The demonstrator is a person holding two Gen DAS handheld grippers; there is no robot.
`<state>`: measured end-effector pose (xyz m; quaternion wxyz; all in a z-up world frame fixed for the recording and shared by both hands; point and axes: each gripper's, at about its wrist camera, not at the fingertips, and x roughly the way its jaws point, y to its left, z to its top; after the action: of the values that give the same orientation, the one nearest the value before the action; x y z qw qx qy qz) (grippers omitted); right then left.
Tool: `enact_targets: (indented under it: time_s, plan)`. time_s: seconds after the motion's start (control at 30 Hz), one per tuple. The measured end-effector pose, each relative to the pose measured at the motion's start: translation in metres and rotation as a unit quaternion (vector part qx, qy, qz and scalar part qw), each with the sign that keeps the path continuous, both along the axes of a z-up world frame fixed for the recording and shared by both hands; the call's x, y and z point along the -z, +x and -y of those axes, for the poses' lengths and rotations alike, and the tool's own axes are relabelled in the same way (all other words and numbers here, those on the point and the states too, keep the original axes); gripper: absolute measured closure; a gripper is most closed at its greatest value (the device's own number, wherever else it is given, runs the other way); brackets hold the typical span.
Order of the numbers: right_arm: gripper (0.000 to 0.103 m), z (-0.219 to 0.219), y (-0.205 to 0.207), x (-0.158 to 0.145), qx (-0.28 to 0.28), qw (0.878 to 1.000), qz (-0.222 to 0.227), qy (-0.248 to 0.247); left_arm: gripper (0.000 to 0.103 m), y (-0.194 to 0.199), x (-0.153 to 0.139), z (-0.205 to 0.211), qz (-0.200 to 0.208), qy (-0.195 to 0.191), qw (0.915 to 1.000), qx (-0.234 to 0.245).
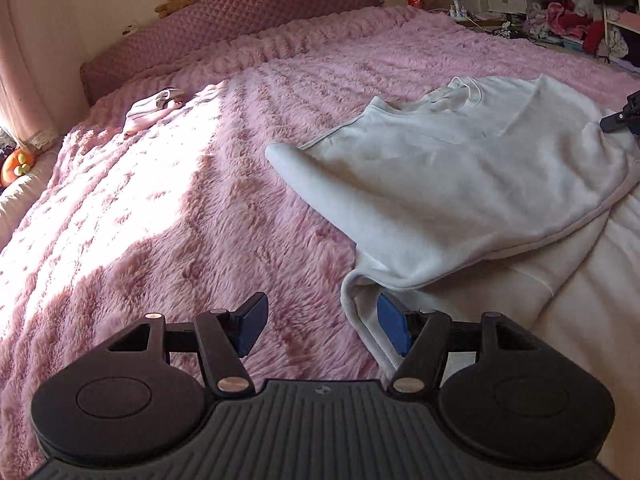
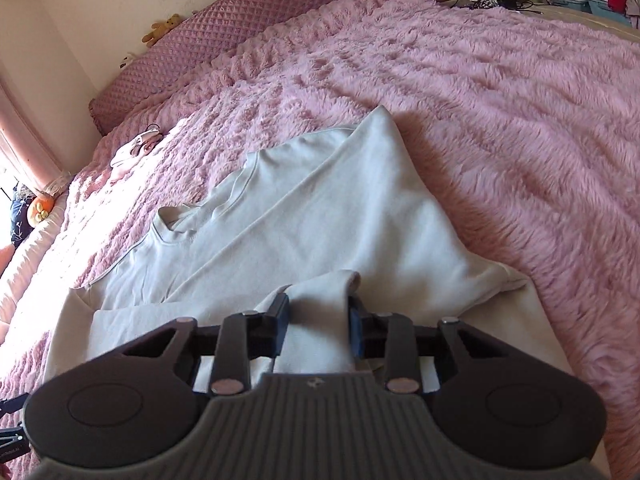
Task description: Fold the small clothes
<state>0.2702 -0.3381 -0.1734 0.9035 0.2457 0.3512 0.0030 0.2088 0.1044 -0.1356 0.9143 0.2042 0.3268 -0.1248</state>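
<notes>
My right gripper (image 2: 318, 330) pinches the half-folded white sweatshirt (image 2: 304, 216), my left gripper (image 1: 322, 330) spread beside its cuff; folding remains unfinished.

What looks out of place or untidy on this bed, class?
A small pale garment lies crumpled near the headboard, apart from the white top being folded. The top itself is askew, unevenly doubled over.

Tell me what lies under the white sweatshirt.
The white sweatshirt lies on the fluffy pink blanket, which shows all around it. Its own sleeve pokes out beneath the folded-over part. Anything else under it is covered.
</notes>
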Motion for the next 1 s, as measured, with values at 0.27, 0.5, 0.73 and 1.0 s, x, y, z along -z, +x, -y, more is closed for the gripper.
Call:
enact_targets:
  time_s: [0.27,0.5,0.73,1.0]
  plan:
    - [0.098,-0.002,-0.004,-0.008,-0.014,1.000,0.008,-0.020,0.085,0.023,0.028,0.033,-0.011,0.117,0.9875,0.106]
    - [0.101,-0.002,-0.007,-0.028,-0.004,0.999,0.033,-0.023,0.098,0.018,0.029,0.035,0.013,0.126,0.9880,0.088]
    - [0.102,-0.002,-0.041,-0.095,0.022,0.986,0.157,-0.047,0.099,0.003,0.017,0.017,0.037,-0.024,0.9955,-0.083]
    - [0.102,0.023,-0.040,-0.034,0.048,0.995,0.054,-0.073,0.099,-0.001,0.023,0.023,0.019,-0.071,0.9830,-0.168]
